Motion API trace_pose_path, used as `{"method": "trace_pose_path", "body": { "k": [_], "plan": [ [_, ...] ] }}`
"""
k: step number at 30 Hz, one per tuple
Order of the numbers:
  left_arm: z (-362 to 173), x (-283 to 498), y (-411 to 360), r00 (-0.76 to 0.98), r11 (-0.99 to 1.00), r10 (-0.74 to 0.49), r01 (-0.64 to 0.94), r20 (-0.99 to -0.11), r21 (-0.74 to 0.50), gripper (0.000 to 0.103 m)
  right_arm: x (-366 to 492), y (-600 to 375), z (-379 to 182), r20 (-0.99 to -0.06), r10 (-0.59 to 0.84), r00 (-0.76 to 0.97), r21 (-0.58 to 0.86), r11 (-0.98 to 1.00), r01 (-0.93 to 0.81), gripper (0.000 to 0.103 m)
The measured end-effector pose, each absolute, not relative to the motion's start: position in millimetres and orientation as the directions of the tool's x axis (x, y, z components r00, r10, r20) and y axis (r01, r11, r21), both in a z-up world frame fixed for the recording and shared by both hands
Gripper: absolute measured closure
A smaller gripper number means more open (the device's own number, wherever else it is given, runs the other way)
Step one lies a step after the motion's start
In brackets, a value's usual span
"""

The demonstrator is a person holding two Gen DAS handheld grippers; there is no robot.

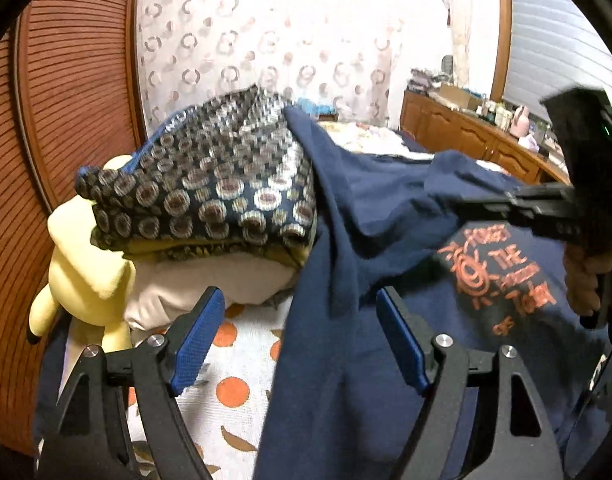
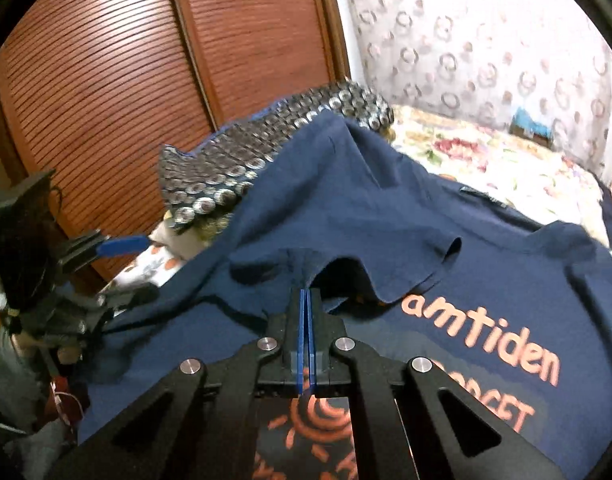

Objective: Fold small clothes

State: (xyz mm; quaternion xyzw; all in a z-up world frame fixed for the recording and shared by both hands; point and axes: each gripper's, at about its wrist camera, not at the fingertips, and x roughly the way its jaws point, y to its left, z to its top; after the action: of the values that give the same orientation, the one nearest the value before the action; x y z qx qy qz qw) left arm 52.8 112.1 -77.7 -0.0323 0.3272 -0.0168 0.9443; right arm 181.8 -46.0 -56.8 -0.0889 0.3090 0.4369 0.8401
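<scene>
Two hand-held grippers: right hand-held gripper (image 2: pixel 306 300) clamped on navy shirt (image 2: pixel 346 208) sleeve edge – lift smoothly; left hand-held gripper (image 1: pixel 301 336) apart, should pinch opposite edge

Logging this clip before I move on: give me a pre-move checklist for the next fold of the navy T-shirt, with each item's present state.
1. Right tongs clamped on the sleeve hem of the navy cotton T-shirt with orange print: ok.
2. Left tongs open, nothing between them: ok.
3. Shirt lying flat: not ok, bunched ridge in the middle.
4. Shirt free of the dark circle-patterned cushion: not ok, draped against it.
5. Yellow plush toy clear of shirt: ok.
</scene>
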Motion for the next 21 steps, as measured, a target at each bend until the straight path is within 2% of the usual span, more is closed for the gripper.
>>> {"method": "trace_pose_path", "body": {
  "k": [8, 9, 11, 12, 13, 17, 21],
  "plan": [
    [-63, 53, 99, 0.796, 0.997, -0.068, 0.035, -0.601, -0.066, 0.024, 141, -75, -72, -0.618, 0.676, 0.401, 0.125, 0.588, -0.799, 0.102],
    [-64, 55, 96, 0.794, 0.997, -0.07, 0.038, -0.604, -0.066, 0.024, 137, -77, -72, -0.622, 0.658, 0.424, 0.099, 0.603, -0.792, 0.098],
    [-66, 59, 90, 0.79, 0.997, -0.076, 0.042, -0.608, -0.069, 0.024, 136, -84, -74, -0.625, 0.625, 0.468, 0.055, 0.633, -0.772, 0.082],
    [-65, 61, 85, 0.789, 0.996, -0.083, 0.048, -0.609, -0.073, 0.024, 136, -87, -74, -0.622, 0.616, 0.483, 0.049, 0.646, -0.762, 0.067],
    [-65, 62, 82, 0.788, 0.996, -0.088, 0.053, -0.609, -0.075, 0.024, 138, -94, -74, -0.616, 0.603, 0.508, 0.04, 0.668, -0.743, 0.058],
    [-65, 72, 67, 0.793, 0.994, -0.107, 0.07, -0.6, -0.086, 0.024, 137, -115, -69, -0.602, 0.556, 0.573, 0.022, 0.728, -0.685, 0.048],
    [-61, 84, 49, 0.827, 0.995, -0.093, 0.059, -0.554, -0.079, 0.024, 143, -153, -73, -0.592, 0.489, 0.641, 0.007, 0.798, -0.602, 0.048]
  ]
}}
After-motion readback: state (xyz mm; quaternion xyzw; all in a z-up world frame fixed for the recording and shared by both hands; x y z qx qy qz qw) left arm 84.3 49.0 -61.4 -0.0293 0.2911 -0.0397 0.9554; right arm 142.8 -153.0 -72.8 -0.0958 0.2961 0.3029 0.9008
